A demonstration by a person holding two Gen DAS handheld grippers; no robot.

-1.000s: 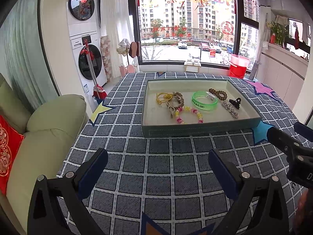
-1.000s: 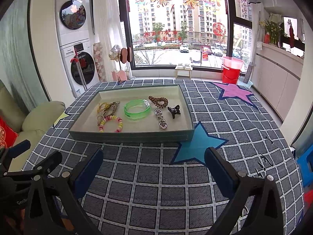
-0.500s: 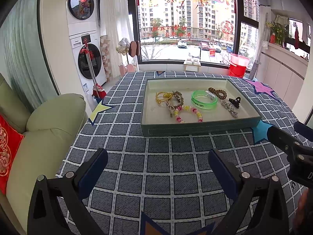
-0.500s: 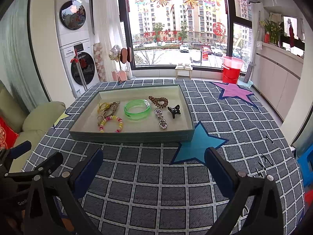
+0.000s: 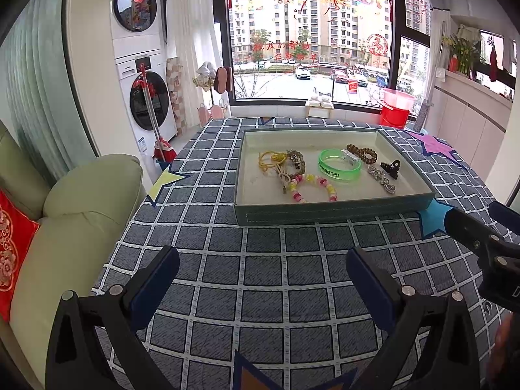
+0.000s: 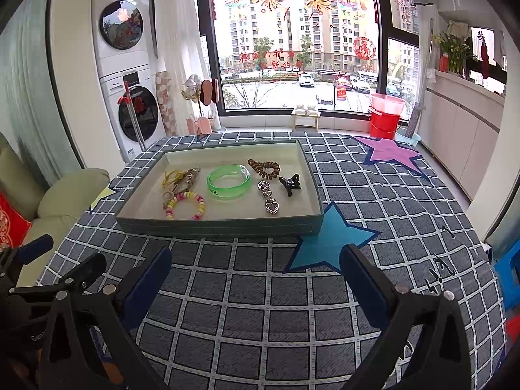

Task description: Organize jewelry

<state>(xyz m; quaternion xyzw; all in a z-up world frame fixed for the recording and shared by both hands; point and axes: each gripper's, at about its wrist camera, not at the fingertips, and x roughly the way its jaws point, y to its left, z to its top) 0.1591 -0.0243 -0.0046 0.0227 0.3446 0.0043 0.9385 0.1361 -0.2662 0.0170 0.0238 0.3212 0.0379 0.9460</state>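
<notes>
Right wrist view: our right gripper hovers spread wide, gripping nothing. Our left gripper likewise gapes before the shallow grey-green rectangular tray holding a translucent green plastic bangle.

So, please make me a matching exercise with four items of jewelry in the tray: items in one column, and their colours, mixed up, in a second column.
Items:
1. bangle
2. hair claw
3. spiral hair tie
4. beaded bracelet

Colours:
A. black
B. pink, yellow and white
C. translucent green
D. brown

Pairs: 1-C, 2-A, 3-D, 4-B

All four lie inside the tray.
</notes>
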